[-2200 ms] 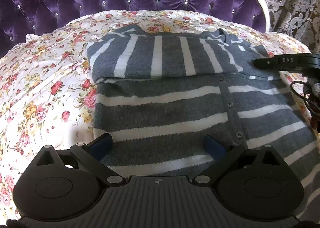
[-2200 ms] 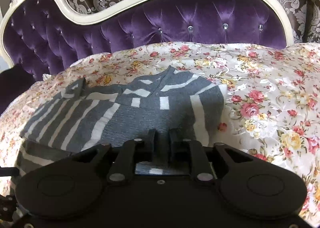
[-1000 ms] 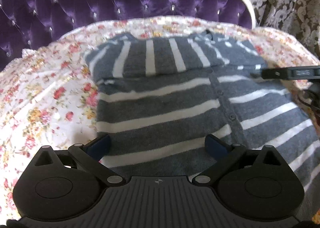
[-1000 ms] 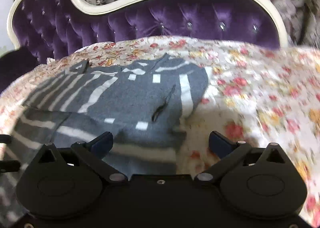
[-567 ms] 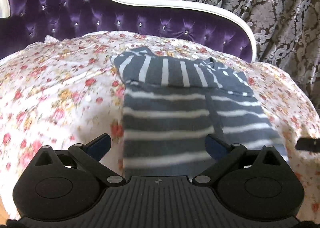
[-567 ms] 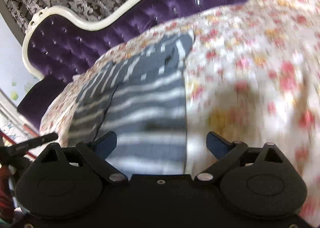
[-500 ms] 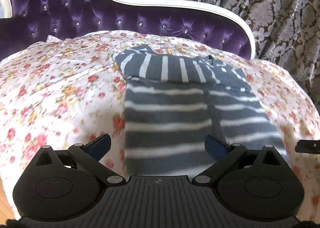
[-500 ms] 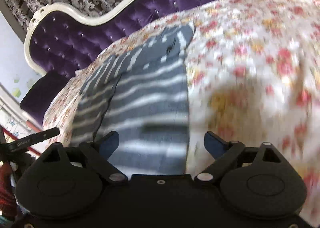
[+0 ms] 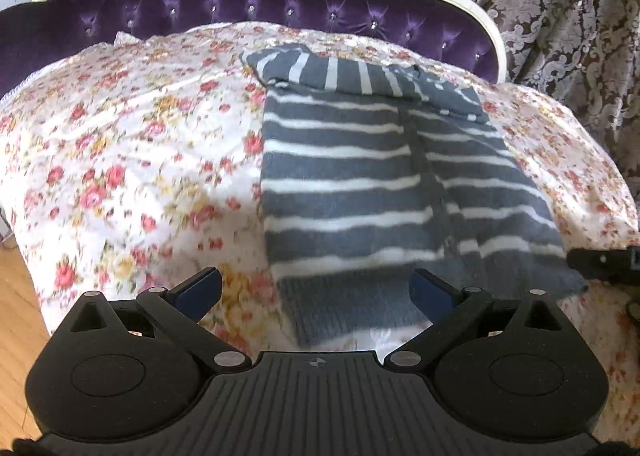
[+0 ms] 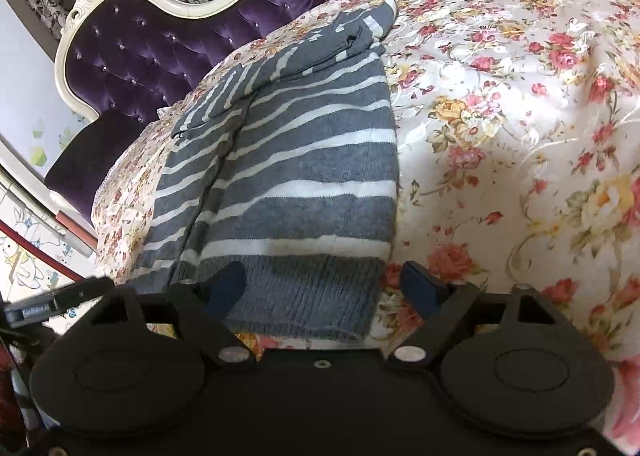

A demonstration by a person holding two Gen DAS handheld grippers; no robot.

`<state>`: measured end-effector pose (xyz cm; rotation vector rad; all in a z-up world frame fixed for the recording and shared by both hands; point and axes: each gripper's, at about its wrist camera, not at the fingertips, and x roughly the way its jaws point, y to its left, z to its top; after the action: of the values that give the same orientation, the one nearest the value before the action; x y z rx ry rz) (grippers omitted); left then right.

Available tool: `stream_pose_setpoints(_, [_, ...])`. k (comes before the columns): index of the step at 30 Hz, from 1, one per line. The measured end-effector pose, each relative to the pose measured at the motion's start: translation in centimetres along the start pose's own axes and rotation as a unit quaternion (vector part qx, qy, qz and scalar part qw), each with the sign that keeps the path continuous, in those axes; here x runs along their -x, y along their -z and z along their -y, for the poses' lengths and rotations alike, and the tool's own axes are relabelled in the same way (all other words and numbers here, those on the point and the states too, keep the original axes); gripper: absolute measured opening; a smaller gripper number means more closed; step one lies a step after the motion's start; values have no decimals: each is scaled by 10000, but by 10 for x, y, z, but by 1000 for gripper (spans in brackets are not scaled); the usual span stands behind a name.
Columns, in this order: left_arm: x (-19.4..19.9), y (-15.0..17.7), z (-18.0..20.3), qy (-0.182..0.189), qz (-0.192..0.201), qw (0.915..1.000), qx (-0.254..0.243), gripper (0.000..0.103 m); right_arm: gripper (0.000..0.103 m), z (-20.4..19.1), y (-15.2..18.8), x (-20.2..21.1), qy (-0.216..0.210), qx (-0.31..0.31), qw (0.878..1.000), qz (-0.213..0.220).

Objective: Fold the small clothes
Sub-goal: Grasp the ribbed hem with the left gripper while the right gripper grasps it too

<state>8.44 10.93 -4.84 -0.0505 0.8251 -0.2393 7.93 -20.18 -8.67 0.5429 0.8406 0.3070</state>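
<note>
Grey striped cardigan point(image 9: 360, 183), sleeves seemingly folded

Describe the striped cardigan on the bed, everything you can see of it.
The cardigan is a grey knit with thin white stripes, a button placket down the middle and a ribbed hem nearest the cameras. It lies flat on the floral bedspread, its sleeves folded across the top end near the purple headboard. The right gripper brackets the hem's right corner, jaws just closing but not yet pressing. The left gripper hangs open by the hem's left corner.

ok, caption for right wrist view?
Right claw, jaws just closing, straddles the striped cardigan hem on the floral bedspread.
</note>
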Motion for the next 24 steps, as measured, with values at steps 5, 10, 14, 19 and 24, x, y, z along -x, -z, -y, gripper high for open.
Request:
stream_pose_setpoints(5, [1,7,1,-59,-94,9999,-79,101,53,-3,4,-4,166,76,9998,-16])
stream_pose_setpoints(10, [-3,9,1,-42,-164,9998,-55,101,17,-5,6,5,181,280,9994,29])
stream_pose_setpoints(14, [-6,9,1,93,-223,9997,32,101,17,-3,6,15,272,309,9991,113])
stream_pose_setpoints(19, [-11,9,8,377,-337,9987,55,95,17,-4,5,17,352,304,9988,150])
stream_pose_setpoints(24, [-20,10,7,511,-528,9970,250,82,17,-2,6,16,322,255,9991,129])
